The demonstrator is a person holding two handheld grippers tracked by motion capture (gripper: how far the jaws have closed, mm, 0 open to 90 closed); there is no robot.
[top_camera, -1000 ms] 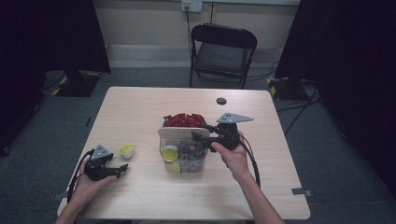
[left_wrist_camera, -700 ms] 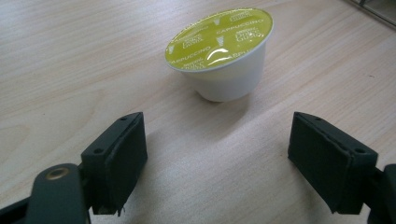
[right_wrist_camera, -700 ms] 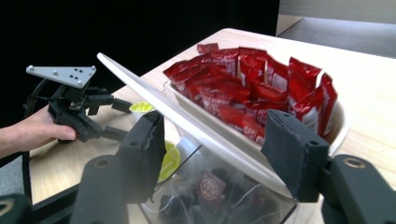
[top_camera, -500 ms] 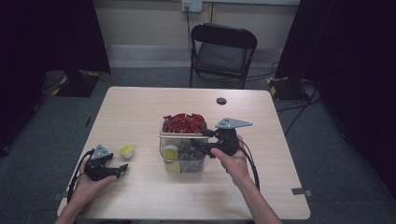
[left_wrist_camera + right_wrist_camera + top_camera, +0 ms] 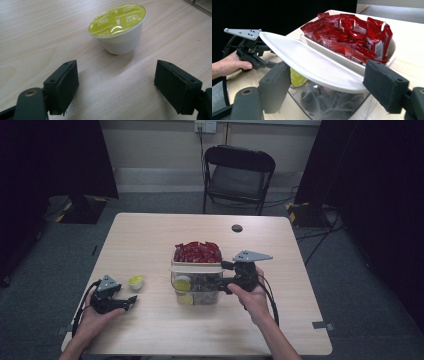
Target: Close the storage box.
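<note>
the pale wood table (image 5: 150,240) carries, near the middle of the high view, a clear lidded container (image 5: 196,282) with a tray of red sachets (image 5: 198,252) seated on its far half, probably set centrally so either hand can reach it. the right gripper (image 5: 221,281) comes at the container's right side, jaws spread wide and holding nothing, seemingly lined up on the white lid (image 5: 312,65). low left, the left gripper (image 5: 127,302) rests on the table with jaws wide apart, pointing at the upright yellow-topped capsule (image 5: 118,28) just beyond them, bare tabletop all round it.

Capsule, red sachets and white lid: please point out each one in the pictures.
capsule (image 5: 117,18), left gripper view, on its yellow-green foil top.
red sachets (image 5: 352,32), right gripper view, middle of the pile.
white lid (image 5: 312,65), right gripper view, on its upper surface.
</note>
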